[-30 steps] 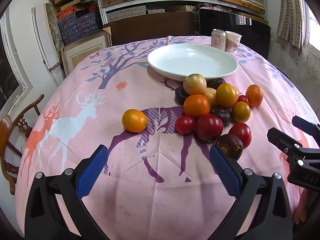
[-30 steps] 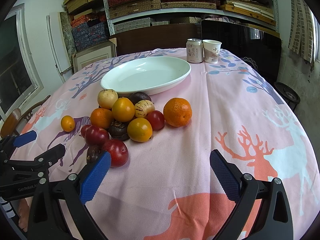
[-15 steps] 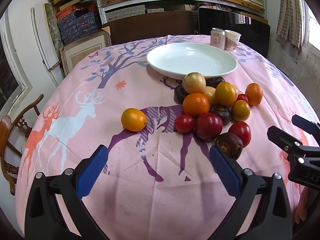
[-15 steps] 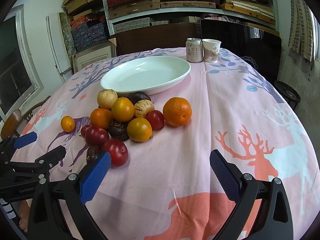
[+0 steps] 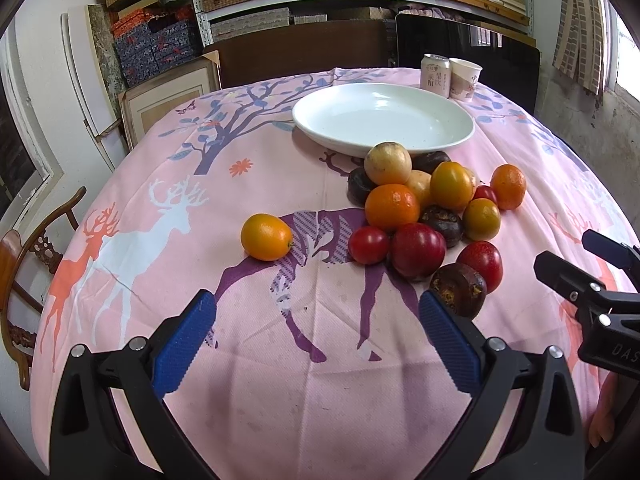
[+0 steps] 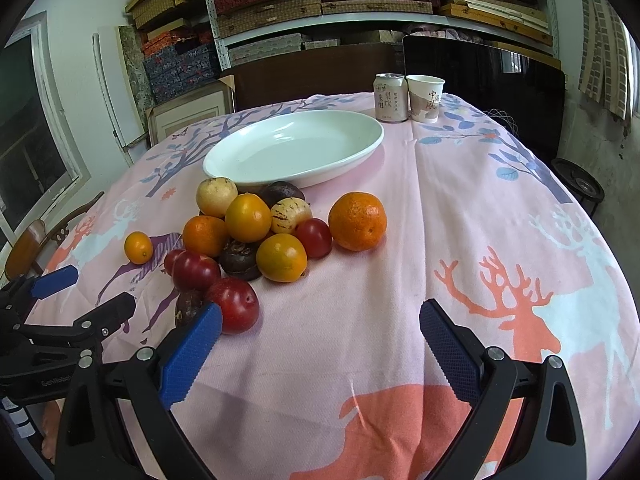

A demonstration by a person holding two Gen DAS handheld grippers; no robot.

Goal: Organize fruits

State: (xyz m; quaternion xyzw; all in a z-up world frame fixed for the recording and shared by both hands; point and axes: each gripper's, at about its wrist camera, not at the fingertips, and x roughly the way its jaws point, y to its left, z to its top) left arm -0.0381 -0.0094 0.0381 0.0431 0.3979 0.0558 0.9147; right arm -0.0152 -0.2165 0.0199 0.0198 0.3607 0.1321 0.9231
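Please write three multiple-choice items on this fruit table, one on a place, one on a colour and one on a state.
1. Where does the small orange fruit lie?
A. In the plate
B. Alone on the cloth, left of the pile
C. On top of the pile

2. What colour is the plate?
A. White
B. Blue
C. Black

3. How stands the left gripper?
A. Shut on a plum
B. Shut on nothing
C. Open, holding nothing

Answers:
1 B: it sits apart from the fruit pile, on the pink tablecloth.
2 A: its rim and bowl are white, and it holds no fruit.
3 C: its blue pads stand wide apart with only cloth between them; the right gripper is open too.
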